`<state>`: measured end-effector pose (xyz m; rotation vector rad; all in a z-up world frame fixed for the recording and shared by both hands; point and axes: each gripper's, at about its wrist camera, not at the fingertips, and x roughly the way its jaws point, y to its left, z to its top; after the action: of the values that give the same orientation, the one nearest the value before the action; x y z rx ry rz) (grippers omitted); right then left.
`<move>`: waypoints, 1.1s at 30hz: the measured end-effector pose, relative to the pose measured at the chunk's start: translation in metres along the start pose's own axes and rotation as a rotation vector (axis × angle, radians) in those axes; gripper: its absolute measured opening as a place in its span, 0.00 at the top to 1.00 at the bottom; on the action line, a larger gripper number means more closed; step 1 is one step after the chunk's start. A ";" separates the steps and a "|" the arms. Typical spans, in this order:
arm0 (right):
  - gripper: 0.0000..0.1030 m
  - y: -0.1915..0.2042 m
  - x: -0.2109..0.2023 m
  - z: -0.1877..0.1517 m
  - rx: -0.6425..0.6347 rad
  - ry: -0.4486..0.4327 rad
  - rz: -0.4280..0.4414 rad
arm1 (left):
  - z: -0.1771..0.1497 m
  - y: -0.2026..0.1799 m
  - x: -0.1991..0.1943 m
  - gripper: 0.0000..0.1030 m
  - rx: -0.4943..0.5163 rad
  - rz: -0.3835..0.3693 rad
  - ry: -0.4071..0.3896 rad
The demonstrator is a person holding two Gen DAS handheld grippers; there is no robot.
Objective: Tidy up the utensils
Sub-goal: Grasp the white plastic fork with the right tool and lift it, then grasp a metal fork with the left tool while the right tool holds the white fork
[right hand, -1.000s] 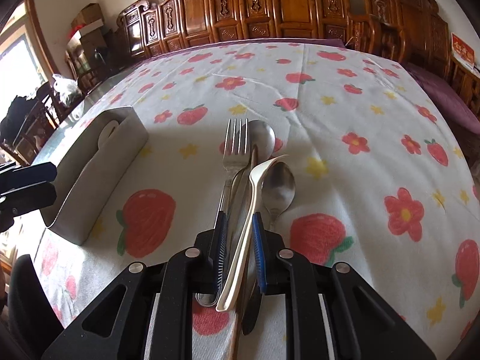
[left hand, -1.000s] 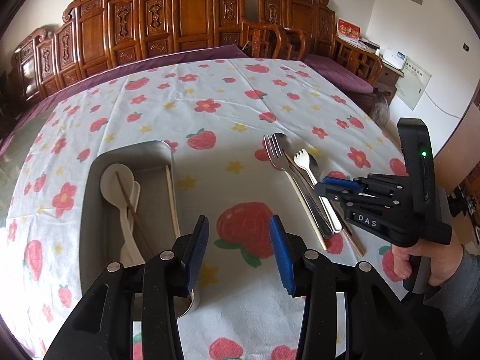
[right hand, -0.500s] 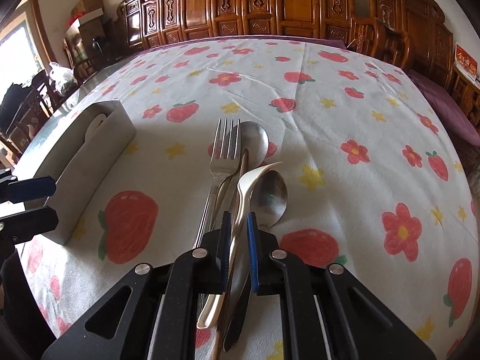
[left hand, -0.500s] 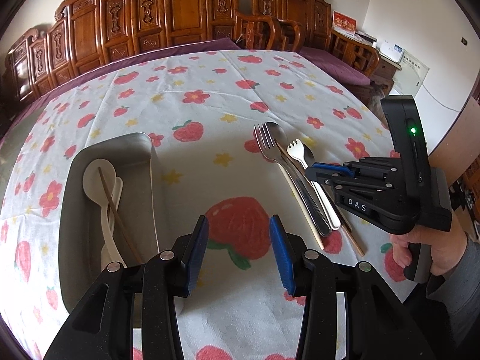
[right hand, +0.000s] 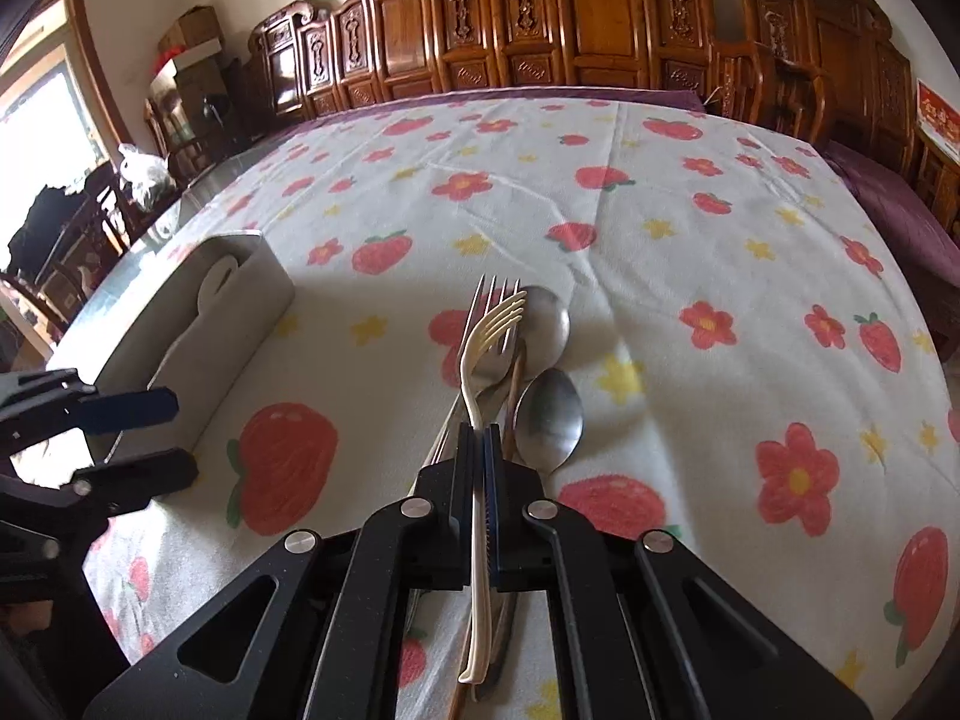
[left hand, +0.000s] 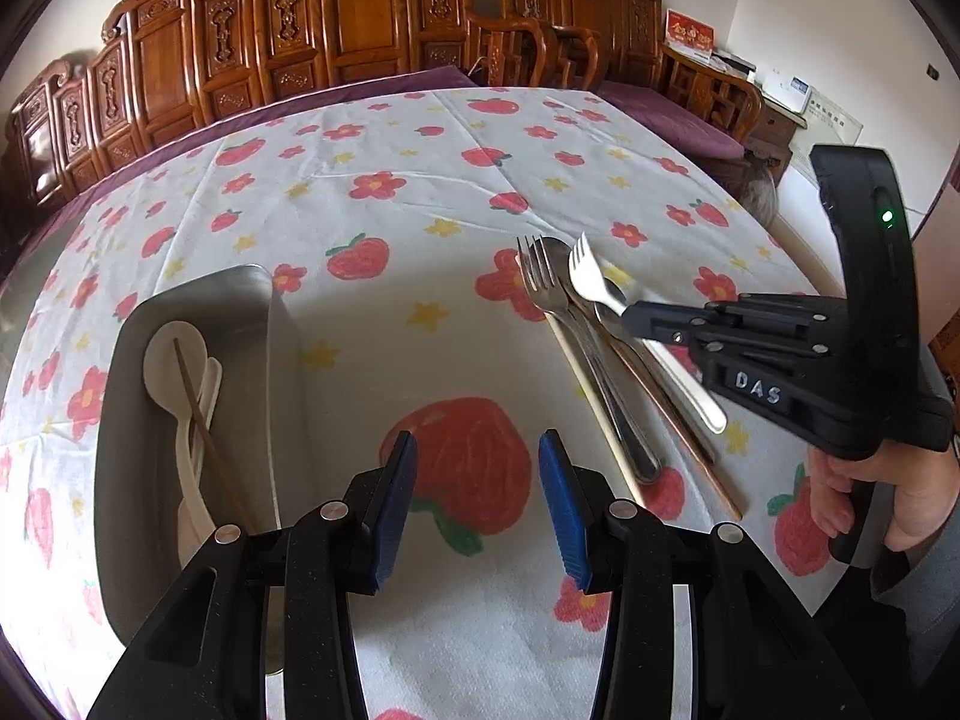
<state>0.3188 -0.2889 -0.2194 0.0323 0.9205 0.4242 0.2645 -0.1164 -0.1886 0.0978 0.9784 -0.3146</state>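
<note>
- We see a wide tablecloth (left hand: 420,192) of soft, slightly wrinkled white fabric printed with red strawberries, red flowers and small yellow stars; it covers nearly the whole table.
- Behind the table stands a row of carved wooden chairs (right hand: 600,18), glossy reddish-brown with panelled backs.
- On the cloth's left side sits a metal tray (left hand: 240,312), a dull grey oblong bin with rounded corners and smooth upright walls. Inside it lie pale, matte plastic spoons (left hand: 180,360) with round bowls, and a thin brown chopstick (left hand: 204,420) slanted across them.
- Our left gripper (left hand: 477,498) is black, with ribbed blue pads; its fingers stand spread apart above a printed strawberry, gripping nothing, just beside the tray.
- Our right gripper (right hand: 478,462), of the same black angular build, has just been closing, and its fingers now pinch the slim handle of a cream plastic fork (right hand: 489,330). A hand (left hand: 864,498) grips its handle.
- That fork, smooth and curved with short tines, is raised at its head over the utensil pile, to the right of the tray and well apart from it.
- Under it, lying on the cloth, are a shiny steel fork (left hand: 540,288) with long tines, a polished steel spoon (right hand: 549,414) with an oval bowl, a second steel spoon bowl (right hand: 546,318) behind the forks, and thin straight chopsticks (left hand: 678,426), one coppery, one pale.
</note>
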 end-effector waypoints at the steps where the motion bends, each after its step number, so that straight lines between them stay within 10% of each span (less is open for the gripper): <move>1: 0.96 -0.003 -0.003 0.001 0.013 -0.011 0.002 | 0.001 -0.002 0.003 0.61 0.001 -0.001 0.001; 23: 0.96 -0.057 -0.014 0.001 0.143 -0.046 -0.069 | 0.041 -0.047 0.075 0.62 0.007 -0.046 0.058; 33: 0.96 -0.056 -0.015 0.004 0.153 -0.057 -0.049 | 0.052 -0.057 0.097 0.81 -0.019 -0.040 0.086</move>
<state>0.3328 -0.3447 -0.2175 0.1601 0.8940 0.3055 0.3387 -0.2031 -0.2366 0.0747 1.0697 -0.3400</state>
